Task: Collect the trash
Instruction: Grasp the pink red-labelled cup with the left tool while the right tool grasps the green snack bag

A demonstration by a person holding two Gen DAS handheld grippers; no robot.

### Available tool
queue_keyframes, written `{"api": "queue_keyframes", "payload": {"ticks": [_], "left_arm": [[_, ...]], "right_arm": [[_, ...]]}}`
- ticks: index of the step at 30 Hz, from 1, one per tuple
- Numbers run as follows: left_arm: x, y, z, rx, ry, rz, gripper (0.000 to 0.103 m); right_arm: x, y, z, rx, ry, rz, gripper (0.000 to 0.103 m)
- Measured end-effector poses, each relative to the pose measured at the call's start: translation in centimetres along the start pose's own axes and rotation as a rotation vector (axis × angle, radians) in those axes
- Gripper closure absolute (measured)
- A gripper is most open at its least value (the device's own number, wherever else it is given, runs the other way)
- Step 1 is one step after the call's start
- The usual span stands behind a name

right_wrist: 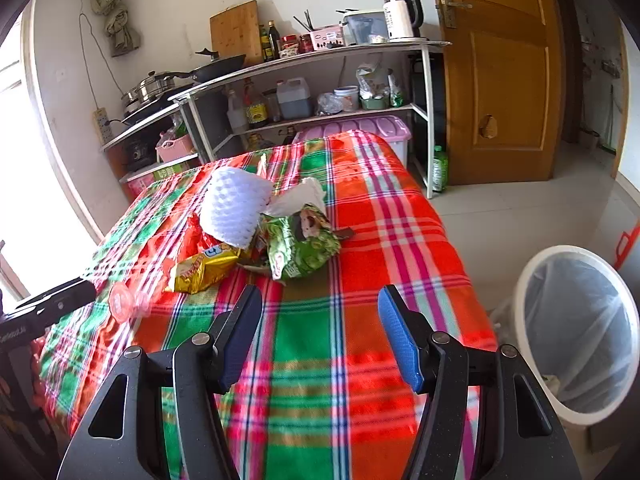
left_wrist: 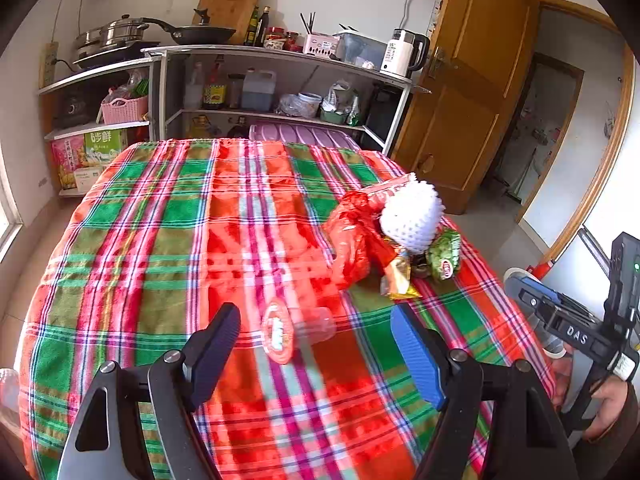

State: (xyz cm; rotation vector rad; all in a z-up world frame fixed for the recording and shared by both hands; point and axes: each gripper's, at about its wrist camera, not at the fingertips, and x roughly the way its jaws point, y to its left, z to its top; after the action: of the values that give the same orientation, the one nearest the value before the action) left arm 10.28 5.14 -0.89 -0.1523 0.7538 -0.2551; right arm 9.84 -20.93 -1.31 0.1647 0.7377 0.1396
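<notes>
Left wrist view: your left gripper [left_wrist: 316, 344] is spread wide with nothing pinched. The clear plastic cup [left_wrist: 298, 330] with its red lid lies on its side on the plaid cloth [left_wrist: 160, 240], in the gap between the 2 fingers but touching neither pad. The gripper tilts down toward the table. The rest of the trash sits in a heap at 1 o'clock from the fingertips: a crinkled red plastic bag [left_wrist: 352, 240], a white foam fruit net [left_wrist: 412, 218] with a knobbly mesh surface, a shiny gold wrapper [left_wrist: 398, 278] and a green snack bag [left_wrist: 444, 254]. At 3 o'clock, off the table edge, your right hand [left_wrist: 608, 408] grips the handle of the right gripper [left_wrist: 532, 300].

Right wrist view: your right gripper [right_wrist: 320, 336] is also spread, empty, angled down over bare cloth [right_wrist: 380, 248]. The heap lies at 11 o'clock, near but clear of the fingertips: foam net [right_wrist: 234, 210] on top, gold wrapper [right_wrist: 204, 270] and green bag [right_wrist: 304, 246] in front, crumpled white paper [right_wrist: 302, 198] behind. The cup [right_wrist: 124, 302] shows blurred at 9 o'clock, possibly just beside the left gripper's dark finger [right_wrist: 56, 296]. The white round bin [right_wrist: 576, 332] with a clear liner stands on the floor at 3 o'clock.
</notes>
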Motion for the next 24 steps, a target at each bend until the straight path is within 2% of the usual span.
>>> {"api": "queue_keyframes", "payload": {"ticks": [7, 13, 24], "left_arm": [[0.9, 2.4, -0.5, -0.037, 0.031, -0.014, 0.024], [2.3, 3.1, -0.7, -0.040, 0.066, -0.011, 0.023], [4.6, 3.7, -0.9, -0.060, 0.122, -0.032, 0.023]], "right_arm": [[4.3, 0.6, 1.9, -0.030, 0.074, 0.017, 0.042], [6.2, 0.6, 2.9, -0.028, 0.099, 0.052, 0.042], [9.2, 0.7, 4.2, -0.026, 0.166, 0.057, 0.042]]}}
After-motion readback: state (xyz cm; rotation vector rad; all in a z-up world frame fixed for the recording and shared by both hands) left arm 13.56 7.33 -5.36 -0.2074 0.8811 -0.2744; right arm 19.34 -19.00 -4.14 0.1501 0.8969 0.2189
